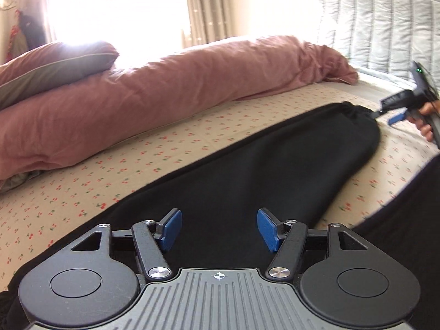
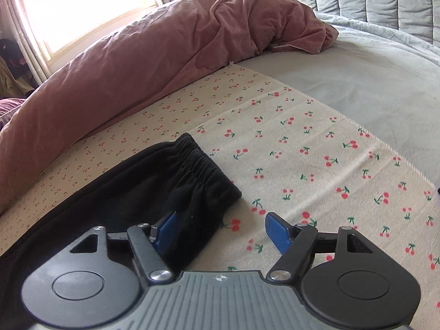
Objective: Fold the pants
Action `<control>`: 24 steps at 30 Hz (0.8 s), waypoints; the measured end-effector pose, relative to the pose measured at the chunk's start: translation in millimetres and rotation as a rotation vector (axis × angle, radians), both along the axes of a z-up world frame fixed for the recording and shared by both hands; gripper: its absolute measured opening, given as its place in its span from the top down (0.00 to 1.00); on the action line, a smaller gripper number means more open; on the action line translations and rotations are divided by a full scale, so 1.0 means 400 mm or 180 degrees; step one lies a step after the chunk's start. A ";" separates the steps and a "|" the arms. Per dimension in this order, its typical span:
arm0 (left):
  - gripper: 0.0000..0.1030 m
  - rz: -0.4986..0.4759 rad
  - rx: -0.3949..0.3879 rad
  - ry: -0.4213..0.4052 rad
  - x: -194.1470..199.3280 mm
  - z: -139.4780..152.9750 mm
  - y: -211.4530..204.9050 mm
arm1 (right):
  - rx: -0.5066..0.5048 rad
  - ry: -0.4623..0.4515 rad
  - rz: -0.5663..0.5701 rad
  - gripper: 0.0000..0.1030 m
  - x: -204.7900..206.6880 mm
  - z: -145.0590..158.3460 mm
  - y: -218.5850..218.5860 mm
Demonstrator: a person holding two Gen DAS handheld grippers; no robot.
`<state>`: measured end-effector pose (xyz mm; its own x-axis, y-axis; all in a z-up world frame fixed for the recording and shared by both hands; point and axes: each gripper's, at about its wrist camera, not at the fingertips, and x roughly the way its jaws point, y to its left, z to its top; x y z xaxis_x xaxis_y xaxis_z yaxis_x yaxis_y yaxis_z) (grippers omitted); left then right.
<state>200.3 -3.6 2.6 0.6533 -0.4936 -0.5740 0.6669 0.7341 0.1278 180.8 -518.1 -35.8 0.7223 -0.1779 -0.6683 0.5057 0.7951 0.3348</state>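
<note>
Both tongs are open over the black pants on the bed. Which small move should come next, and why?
Probably close the right tongs on the elastic waistband: the black pants lie flat and long on the cherry-print sheet, both tongs stand open and empty, and the left tongs hover over the other end.

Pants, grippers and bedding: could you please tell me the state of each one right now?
Black pants: lying flat on the cherry-print sheet, held by neither gripper.
Left gripper: open over the pants.
Right gripper: open at the elastic waistband.
Pink duvet: bunched up behind.
</note>
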 end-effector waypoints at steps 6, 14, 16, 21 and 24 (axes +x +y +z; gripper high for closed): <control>0.47 -0.0275 0.0415 -0.0025 -0.067 -0.065 -0.061 | 0.0097 -0.0115 0.0079 0.80 -0.004 -0.016 0.024; 0.95 -0.0075 0.0110 0.0108 -0.021 -0.002 -0.026 | -0.0144 -0.0260 -0.0028 1.00 -0.029 0.076 0.018; 0.97 -0.0107 0.0040 0.0256 -0.012 0.012 -0.009 | -0.0520 -0.0134 -0.0194 1.00 -0.037 0.092 0.007; 0.84 -0.0441 0.0334 0.0683 -0.015 -0.052 -0.022 | -0.0071 -0.0101 -0.0298 0.81 -0.070 0.041 -0.074; 0.58 -0.0448 0.0284 0.0490 -0.039 -0.048 -0.022 | 0.0134 -0.0226 -0.0225 0.49 -0.085 0.016 -0.073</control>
<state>184.6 -12.3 -16.8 0.4830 -0.5164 -0.7071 0.7786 0.6228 0.0770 146.7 -547.2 -29.4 0.7548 -0.2029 -0.6238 0.5339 0.7426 0.4043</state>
